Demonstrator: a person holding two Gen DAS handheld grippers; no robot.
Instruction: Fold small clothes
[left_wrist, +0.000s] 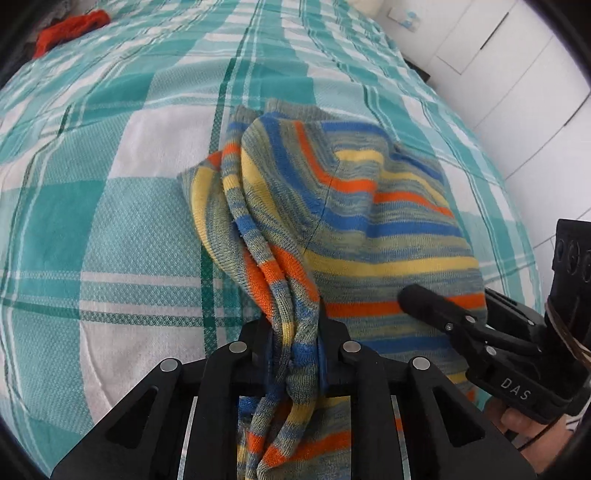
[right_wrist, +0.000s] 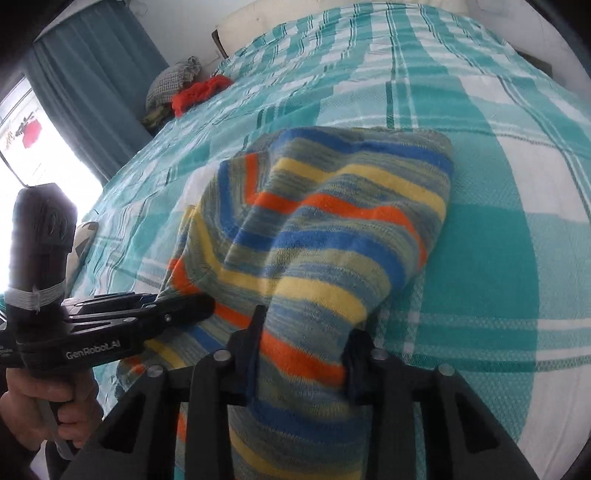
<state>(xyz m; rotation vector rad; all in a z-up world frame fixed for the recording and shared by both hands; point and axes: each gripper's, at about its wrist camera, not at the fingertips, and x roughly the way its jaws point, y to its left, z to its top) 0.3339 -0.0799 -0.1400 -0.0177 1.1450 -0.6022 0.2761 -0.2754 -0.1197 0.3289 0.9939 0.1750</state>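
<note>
Left gripper (left_wrist: 295, 343) and right gripper (right_wrist: 303, 350) are both being squeezed on striped knit garment (left_wrist: 354, 206), above checked bedcover (left_wrist: 110, 221).

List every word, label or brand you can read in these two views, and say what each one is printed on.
"DAS": white letters on the black plastic body of the right claw, seen from the left wrist view.
"GenRobot.AI": white letters on the black plastic body of the left claw, seen from the right wrist view.
Small white print at that body's left edge: cut off, unreadable.
Nothing readable on the striped knitted garment.
</note>
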